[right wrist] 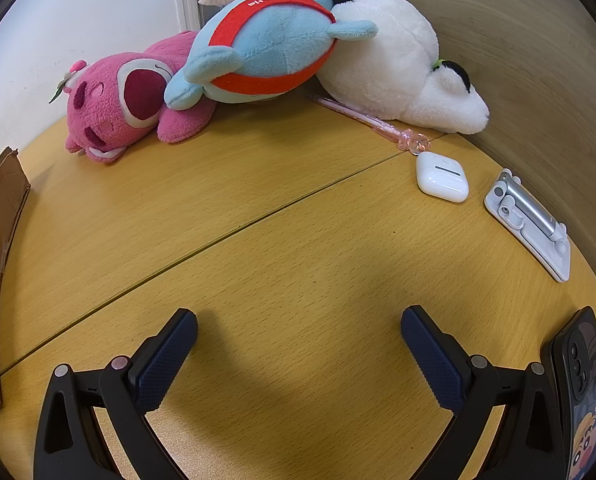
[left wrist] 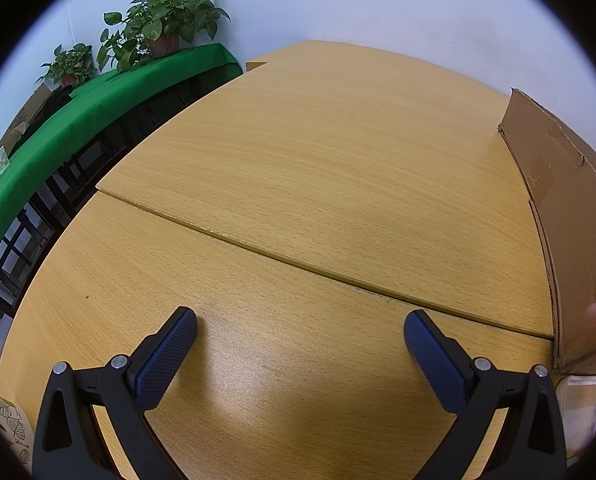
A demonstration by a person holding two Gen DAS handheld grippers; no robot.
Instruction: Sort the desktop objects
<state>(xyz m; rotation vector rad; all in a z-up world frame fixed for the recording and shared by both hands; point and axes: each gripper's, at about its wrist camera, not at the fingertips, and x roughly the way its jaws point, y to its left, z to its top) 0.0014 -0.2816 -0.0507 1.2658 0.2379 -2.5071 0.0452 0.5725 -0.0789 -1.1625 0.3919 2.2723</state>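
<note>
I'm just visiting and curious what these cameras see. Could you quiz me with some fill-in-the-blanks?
1. The pen lying by the white plush is ____ in colour.
2. The blue plush wears a ____ band.
3. Both the left gripper and the right gripper are ____.

Missing words: pink; red; open

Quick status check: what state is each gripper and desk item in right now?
left gripper: open, empty
right gripper: open, empty
earbud case: lid closed, lying flat
phone stand: folded flat
phone: camera side showing
pink pen: lying against white plush
cardboard box: standing on desk
</note>
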